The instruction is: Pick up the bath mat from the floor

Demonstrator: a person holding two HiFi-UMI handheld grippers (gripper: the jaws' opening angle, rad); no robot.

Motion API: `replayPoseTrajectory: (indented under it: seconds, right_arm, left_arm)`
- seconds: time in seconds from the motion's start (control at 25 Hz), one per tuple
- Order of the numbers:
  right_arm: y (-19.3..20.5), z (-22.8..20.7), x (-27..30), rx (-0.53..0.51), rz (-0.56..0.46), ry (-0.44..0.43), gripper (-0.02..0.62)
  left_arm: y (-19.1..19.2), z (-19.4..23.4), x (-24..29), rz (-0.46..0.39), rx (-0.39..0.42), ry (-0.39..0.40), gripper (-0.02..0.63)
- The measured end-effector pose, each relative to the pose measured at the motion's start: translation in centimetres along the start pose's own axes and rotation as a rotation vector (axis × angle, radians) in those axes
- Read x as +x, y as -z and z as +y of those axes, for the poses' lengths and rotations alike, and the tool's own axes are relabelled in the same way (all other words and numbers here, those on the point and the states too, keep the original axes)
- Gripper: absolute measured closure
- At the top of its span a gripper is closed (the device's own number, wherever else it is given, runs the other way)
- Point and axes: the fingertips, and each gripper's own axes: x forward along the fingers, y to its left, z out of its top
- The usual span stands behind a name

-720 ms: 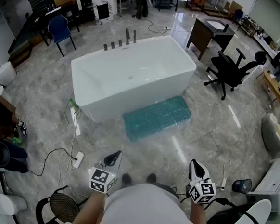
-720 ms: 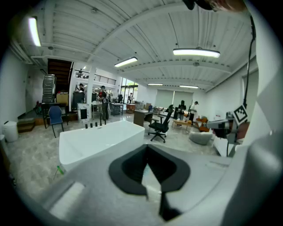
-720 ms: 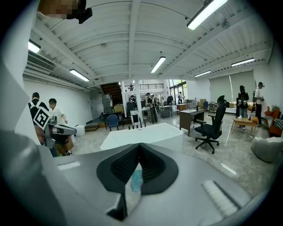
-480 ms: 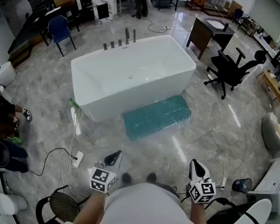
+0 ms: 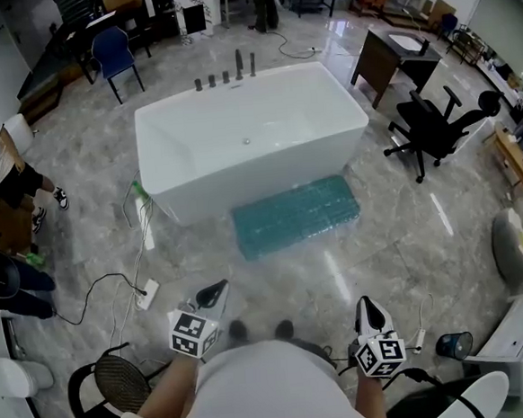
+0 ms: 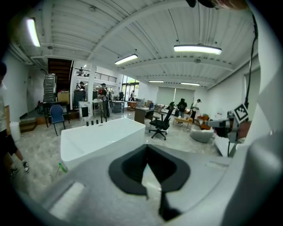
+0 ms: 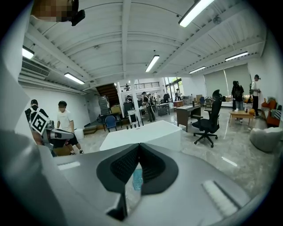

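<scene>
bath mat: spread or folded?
Spread. The teal bath mat lies flat as a full rectangle on the floor in front of the white bathtub, no folded edge visible.

One bath mat (image 5: 295, 215); one bathtub (image 5: 268, 174); two tongs: left tongs (image 5: 216, 291), right tongs (image 5: 366, 306); one blue chair (image 5: 112, 53).

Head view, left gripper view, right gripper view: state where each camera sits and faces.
Head view: on head, steeply down at tub, mat; shows torso, left tongs, right tongs.
Left gripper view: on left tongs, facing tub; shows them shut.
Right gripper view: on right tongs, facing tub; shut too.
Both gripper views share tub, chair.
</scene>
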Motion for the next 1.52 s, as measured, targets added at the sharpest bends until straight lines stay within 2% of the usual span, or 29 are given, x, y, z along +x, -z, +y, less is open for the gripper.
replayPoseTrajectory:
  seconds: [0.44, 1.04, 1.52]
  right_arm:
    - [1.4, -4.8, -0.3, 0.007, 0.057, 0.006, 0.590]
    - [1.3, -14.6, -1.0, 0.039, 0.060, -0.008, 0.591]
    - [1.7, -17.5, 1.2, 0.042, 0.096, 0.007, 0.591]
  left_arm:
    - [-0.2, -2.2, 3.1, 0.025, 0.008, -0.026, 0.603]
    - [-0.8, -9.4, 9.3, 0.038, 0.021, -0.037, 0.603]
    - [-1.7, -10.0, 14.2, 0.072, 0.039, 0.007, 0.603]
